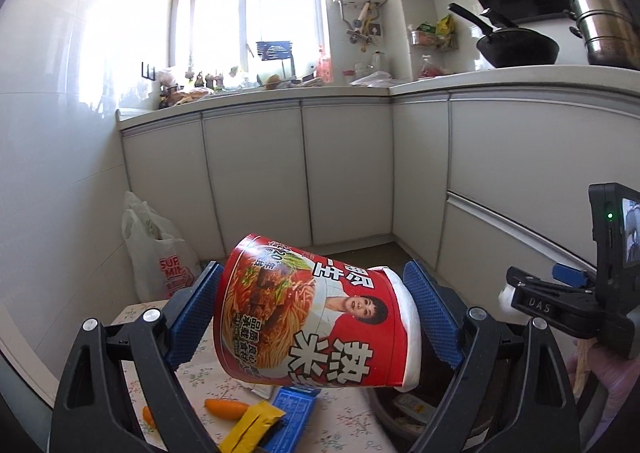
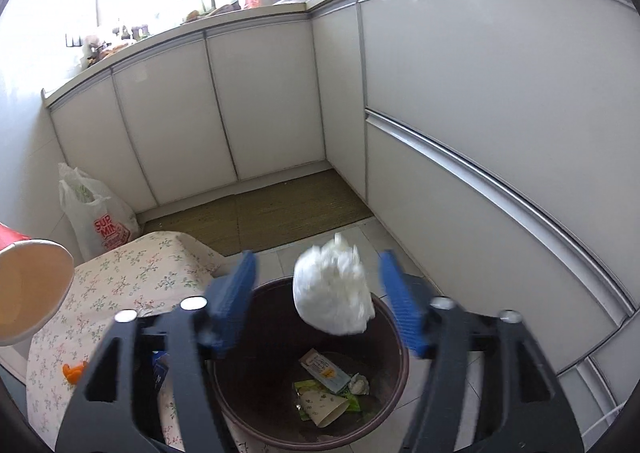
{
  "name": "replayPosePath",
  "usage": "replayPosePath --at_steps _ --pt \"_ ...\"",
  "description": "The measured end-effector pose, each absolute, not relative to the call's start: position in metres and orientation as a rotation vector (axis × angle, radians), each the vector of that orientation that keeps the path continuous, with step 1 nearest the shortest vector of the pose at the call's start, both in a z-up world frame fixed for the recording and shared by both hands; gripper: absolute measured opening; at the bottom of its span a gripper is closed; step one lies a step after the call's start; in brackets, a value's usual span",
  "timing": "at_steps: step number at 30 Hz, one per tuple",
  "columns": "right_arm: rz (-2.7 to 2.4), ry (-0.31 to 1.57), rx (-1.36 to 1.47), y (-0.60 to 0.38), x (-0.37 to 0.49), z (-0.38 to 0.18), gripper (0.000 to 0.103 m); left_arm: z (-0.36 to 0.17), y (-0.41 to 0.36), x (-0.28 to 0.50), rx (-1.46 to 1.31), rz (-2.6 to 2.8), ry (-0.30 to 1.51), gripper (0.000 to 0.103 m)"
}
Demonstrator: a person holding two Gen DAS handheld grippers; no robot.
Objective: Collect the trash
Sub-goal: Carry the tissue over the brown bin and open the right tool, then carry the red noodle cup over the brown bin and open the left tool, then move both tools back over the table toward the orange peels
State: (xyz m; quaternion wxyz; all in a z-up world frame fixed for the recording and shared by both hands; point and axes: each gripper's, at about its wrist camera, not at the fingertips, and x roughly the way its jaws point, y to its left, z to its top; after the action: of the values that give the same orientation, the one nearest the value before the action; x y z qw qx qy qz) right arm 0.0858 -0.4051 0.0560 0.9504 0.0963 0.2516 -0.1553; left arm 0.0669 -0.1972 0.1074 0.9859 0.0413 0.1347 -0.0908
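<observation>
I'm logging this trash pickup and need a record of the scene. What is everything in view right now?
noodle cup: one, red and white, lying sideways between the left gripper's pads
tissue wad: one, white, loose between the right gripper's open pads, above the bin
trash bin: one, dark brown, on the floor, wrappers inside
table: one, floral cloth, beside the bin
yellow packet: one, on the table
blue packet: one, on the table
plastic bag: one, white, red print, by the cabinets
wok: one, black, on the counter
steel pot: one, on the counter
left gripper: black, blue pads
right gripper: black, blue pads
</observation>
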Motion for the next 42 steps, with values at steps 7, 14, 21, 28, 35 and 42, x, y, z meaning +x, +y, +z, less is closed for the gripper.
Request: replayPosePath --at_steps 7,14,21,28,35,42 --pt "-0.507 0.533 0.23 -0.449 0.074 0.046 0.096 0.113 -0.237 0.076 0.075 -0.268 0.283 0.088" --pt "-0.633 0.559 0.294 -0.488 0.062 0.035 0.096 0.112 -0.271 0.1 0.029 -0.348 0.35 0.088" --pt "-0.666 0.501 0.351 -0.501 0.051 0.04 0.096 0.105 -0.291 0.129 -0.032 -0.398 0.45 0.089" --pt "-0.66 0.515 0.362 -0.503 0.053 0.035 0.096 0.079 -0.291 0.161 -0.101 -0.42 0.627 0.09" --pt "-0.635 0.532 0.328 -0.49 0.063 0.036 0.096 0.069 -0.284 0.159 -0.067 -0.389 0.639 0.09" --pt "-0.602 0.549 0.283 -0.475 0.069 0.036 0.096 0.063 -0.27 0.162 -0.061 -0.339 0.656 0.091"
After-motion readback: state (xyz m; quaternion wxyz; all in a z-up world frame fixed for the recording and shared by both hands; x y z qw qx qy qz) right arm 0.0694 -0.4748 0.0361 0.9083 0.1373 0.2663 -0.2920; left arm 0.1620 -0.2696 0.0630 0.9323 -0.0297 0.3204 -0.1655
